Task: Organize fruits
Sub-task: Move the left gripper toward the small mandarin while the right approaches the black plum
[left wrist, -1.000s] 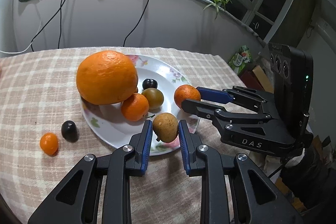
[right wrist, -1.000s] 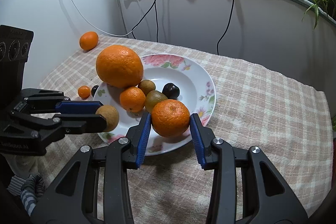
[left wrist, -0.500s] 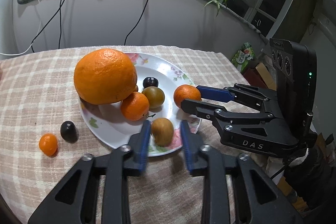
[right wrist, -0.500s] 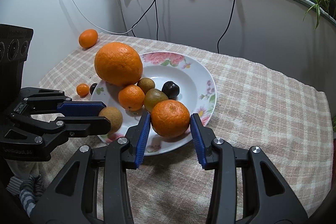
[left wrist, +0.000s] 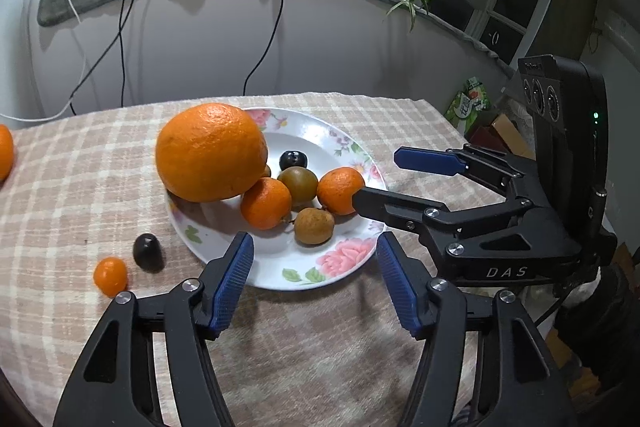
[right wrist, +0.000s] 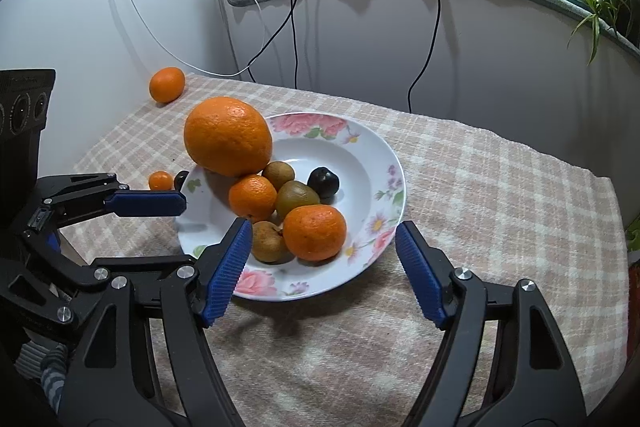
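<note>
A floral white plate (left wrist: 352, 259) (right wrist: 372, 155) holds a large orange (left wrist: 210, 151) (right wrist: 228, 135), two mandarins (left wrist: 340, 190) (right wrist: 315, 233), a brown longan-like fruit (left wrist: 314, 225) (right wrist: 269, 242), a greenish fruit (left wrist: 298, 183) (right wrist: 297, 198) and a dark plum (left wrist: 293, 160) (right wrist: 323, 181). My left gripper (left wrist: 314, 283) is open and empty at the plate's near rim. My right gripper (right wrist: 322, 275) is open and empty just before the near mandarin; it also shows in the left wrist view (left wrist: 396, 179).
A small kumquat (left wrist: 110, 275) (right wrist: 160, 181) and a dark fruit (left wrist: 148, 251) lie on the checked tablecloth left of the plate. Another mandarin (right wrist: 167, 84) sits at the table's far left corner. Cables hang on the wall behind. The table edge drops off at right.
Both grippers have opened and drawn back. The left let go of the brown fruit and the right let go of the mandarin; both fruits now rest on the plate.
</note>
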`<control>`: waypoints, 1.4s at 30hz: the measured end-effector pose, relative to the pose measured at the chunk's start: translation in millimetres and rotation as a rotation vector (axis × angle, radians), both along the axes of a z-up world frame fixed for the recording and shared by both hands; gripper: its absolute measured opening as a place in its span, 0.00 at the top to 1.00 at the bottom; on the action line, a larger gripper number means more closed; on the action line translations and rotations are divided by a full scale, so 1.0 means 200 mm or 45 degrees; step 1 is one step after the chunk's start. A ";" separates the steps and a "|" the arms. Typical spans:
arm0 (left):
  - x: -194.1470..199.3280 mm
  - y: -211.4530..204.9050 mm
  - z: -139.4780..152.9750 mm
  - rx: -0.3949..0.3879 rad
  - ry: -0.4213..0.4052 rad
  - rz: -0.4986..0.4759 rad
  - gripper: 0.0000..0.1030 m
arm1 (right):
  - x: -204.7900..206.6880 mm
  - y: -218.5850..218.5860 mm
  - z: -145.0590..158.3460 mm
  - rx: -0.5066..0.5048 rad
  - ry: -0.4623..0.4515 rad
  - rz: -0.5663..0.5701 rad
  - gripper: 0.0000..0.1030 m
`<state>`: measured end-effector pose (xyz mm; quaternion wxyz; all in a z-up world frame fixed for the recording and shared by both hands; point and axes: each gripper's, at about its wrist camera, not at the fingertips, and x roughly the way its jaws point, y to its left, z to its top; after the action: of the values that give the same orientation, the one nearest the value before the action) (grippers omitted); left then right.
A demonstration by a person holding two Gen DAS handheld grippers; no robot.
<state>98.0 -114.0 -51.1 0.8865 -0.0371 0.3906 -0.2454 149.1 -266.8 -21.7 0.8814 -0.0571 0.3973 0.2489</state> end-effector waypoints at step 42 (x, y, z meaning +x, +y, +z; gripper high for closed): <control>0.04 0.59 -0.10 0.128 0.002 0.076 0.54 | -0.22 0.59 0.02 0.124 0.099 0.319 0.49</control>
<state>105.4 4.1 -71.9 0.8938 -0.0045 0.4020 -0.1989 106.0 -148.1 -17.9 0.8291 -0.0535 0.4084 0.3780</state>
